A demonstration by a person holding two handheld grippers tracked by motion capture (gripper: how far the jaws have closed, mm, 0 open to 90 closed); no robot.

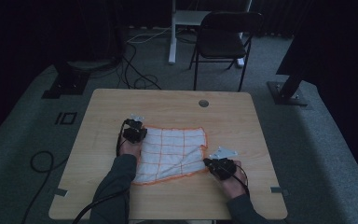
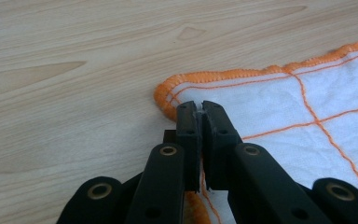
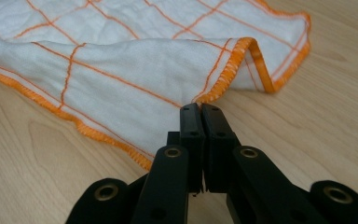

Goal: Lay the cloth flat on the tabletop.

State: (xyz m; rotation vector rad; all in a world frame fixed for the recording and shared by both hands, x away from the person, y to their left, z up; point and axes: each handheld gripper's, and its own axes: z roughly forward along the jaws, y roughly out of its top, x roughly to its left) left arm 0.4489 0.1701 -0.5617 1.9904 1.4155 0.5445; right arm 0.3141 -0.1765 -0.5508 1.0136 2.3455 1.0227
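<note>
Cloth [image 1: 170, 151] spread flat near the middle of the counter [image 1: 177, 100], white with an orange grid and orange stitched hem. Bare wood on every side: a broad strip toward the far edge, narrower margins toward the near edge and both sides. Far-left corner [image 2: 168, 95] lying flat, hem neat. Near-right corner [image 3: 256, 56] lifted and curled over itself, orange hem turned up in a fold, the rest lightly wrinkled.

Left hand-held gripper [image 1: 137, 128] at the far-left corner, jaws pressed together in the left gripper view [image 2: 199, 106] with a thin sliver of fabric pinched between the tips. Right hand-held gripper [image 1: 209, 162] at the near-right corner, jaws closed together in the right gripper view [image 3: 200, 108], tips meeting the hem edge; probably nipping the very edge of the cloth, though the contact is hard to make out. Dark chair [image 1: 226, 39] and floor cables [image 1: 135, 70] beyond the far edge, well apart from the cloth.
</note>
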